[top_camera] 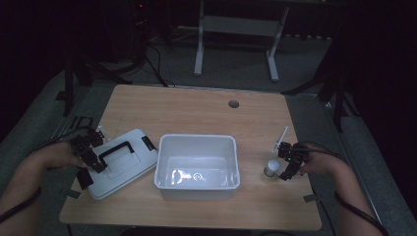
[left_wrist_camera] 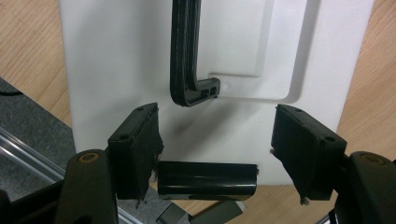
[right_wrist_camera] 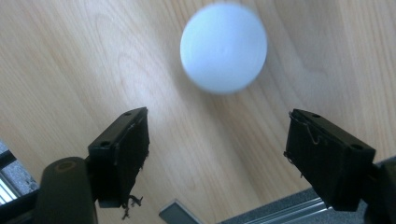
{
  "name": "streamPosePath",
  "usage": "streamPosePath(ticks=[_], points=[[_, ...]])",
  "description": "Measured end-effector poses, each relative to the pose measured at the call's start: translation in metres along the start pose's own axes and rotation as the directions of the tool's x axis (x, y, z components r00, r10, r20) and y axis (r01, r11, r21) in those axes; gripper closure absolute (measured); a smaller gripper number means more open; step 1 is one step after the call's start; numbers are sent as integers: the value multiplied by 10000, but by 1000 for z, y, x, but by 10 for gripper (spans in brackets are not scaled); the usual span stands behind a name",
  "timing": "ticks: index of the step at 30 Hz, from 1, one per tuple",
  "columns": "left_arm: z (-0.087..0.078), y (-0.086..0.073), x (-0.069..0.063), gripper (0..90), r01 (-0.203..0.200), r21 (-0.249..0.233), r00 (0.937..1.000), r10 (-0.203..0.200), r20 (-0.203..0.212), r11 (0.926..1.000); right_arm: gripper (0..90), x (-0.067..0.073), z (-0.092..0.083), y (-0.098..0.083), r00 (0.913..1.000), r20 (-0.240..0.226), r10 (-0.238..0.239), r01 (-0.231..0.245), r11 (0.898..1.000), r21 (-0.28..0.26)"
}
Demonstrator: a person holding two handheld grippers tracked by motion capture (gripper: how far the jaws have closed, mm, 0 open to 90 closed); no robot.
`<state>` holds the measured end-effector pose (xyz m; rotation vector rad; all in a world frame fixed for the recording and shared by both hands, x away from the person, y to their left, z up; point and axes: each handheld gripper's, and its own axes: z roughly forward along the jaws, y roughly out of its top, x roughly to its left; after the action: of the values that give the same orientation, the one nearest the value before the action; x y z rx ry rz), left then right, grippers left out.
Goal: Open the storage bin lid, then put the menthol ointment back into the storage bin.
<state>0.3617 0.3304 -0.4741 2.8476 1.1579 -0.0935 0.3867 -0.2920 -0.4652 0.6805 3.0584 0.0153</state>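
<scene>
A white lid [top_camera: 129, 164] with a black handle [left_wrist_camera: 187, 70] lies flat at the table's left. My left gripper [top_camera: 92, 156] hovers over the lid's near edge, its jaws open. In the left gripper view my left gripper [left_wrist_camera: 215, 116] straddles a black latch [left_wrist_camera: 207, 179] on that edge, and the right pad stands clear of it. A small white round object [top_camera: 271, 168] stands at the table's right. My right gripper [top_camera: 289, 164] sits just beside it. In the right gripper view the round object [right_wrist_camera: 224, 46] lies ahead of my open right gripper [right_wrist_camera: 217, 116], not between the jaws.
An open white bin [top_camera: 162, 147] stands in the middle of the wooden table [top_camera: 196, 108], between lid and round object. A cable hole [top_camera: 233, 104] is at the back. A white stand [top_camera: 236, 29] is on the floor beyond the table.
</scene>
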Motion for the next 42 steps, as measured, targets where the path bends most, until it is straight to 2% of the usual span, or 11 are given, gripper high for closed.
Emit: streamPosePath(ticks=[10,14,22,23,24,26,29,30,34,37,42], points=[[3,-1,-1,322,-54,37,10000,54,74,10000,281,3,9,23,9989,91,-452,450,9987,253],[3,-1,-1,321,-77,-156,9998,80,155,9998,309,3,17,31,9979,36,-644,641,9964,562],[5,-3,0,321,-10,-70,9998,12,185,10000,324,5,21,38,9933,421,-1073,1048,9928,581],[5,-3,-1,321,-21,-87,9998,23,180,10000,356,6,23,39,9901,523,-1302,1263,9894,716],[5,-3,-1,321,-35,-85,9998,37,187,10000,356,6,23,39,9901,523,-1302,1263,9894,716],[6,-2,-2,321,-44,-68,9998,46,193,10000,420,6,24,39,9860,656,-1530,1479,9860,769],[6,-2,-2,321,-46,-50,9998,47,187,10000,443,6,23,41,9858,591,-1573,1533,9859,667],[6,-1,-2,321,-50,-76,9998,51,199,10000,490,7,23,42,9856,577,-1587,1545,9854,713],[6,-1,-2,321,-38,-152,9997,42,257,9999,499,9,21,44,9853,465,-1642,1589,9822,1005],[6,-1,-2,321,-75,-173,9996,79,262,9998,499,10,16,44,9864,375,-1598,1559,9836,902],[6,0,-4,322,-94,-81,9998,95,183,9999,500,19,-2,48,9836,333,-1772,1745,9820,717]])
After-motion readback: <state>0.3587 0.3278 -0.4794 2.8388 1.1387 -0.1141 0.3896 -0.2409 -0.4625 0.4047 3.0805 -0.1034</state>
